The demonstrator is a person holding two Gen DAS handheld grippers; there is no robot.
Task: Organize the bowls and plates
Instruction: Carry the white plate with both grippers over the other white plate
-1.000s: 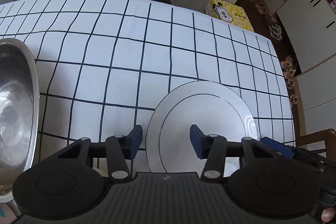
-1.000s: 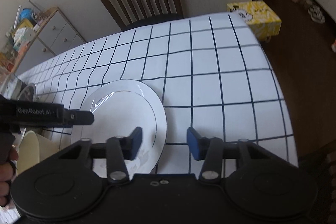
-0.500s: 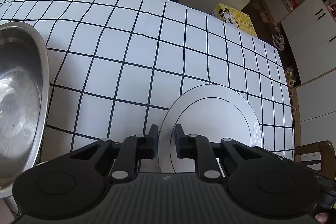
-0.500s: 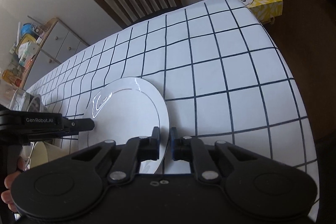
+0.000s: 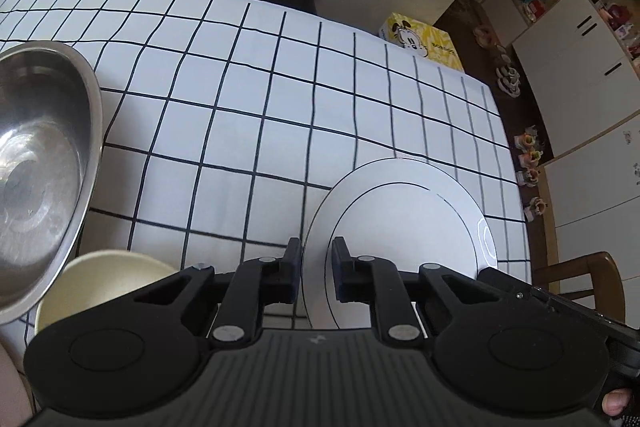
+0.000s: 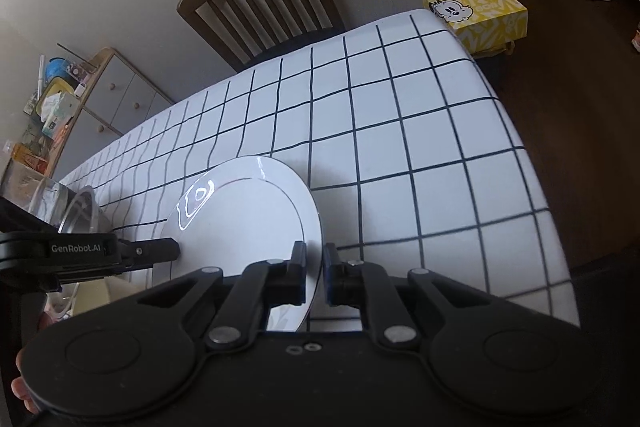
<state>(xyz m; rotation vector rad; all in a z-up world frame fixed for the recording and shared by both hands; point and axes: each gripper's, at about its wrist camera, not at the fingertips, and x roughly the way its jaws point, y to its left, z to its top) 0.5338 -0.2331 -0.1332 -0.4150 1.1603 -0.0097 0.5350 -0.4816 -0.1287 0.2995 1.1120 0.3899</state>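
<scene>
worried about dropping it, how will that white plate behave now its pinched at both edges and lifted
Likely stiff: the white plate keeps its flat shape between the left gripper and right gripper. Its glossy glare suggests a slippery rim, so it could slide from such narrow pads. It looks ceramic, so probably breakable if dropped on the table.

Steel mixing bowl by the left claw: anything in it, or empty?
Empty as far as shown: the steel mixing bowl shows bare shiny metal down to its base. Its left part is out of frame.
</scene>
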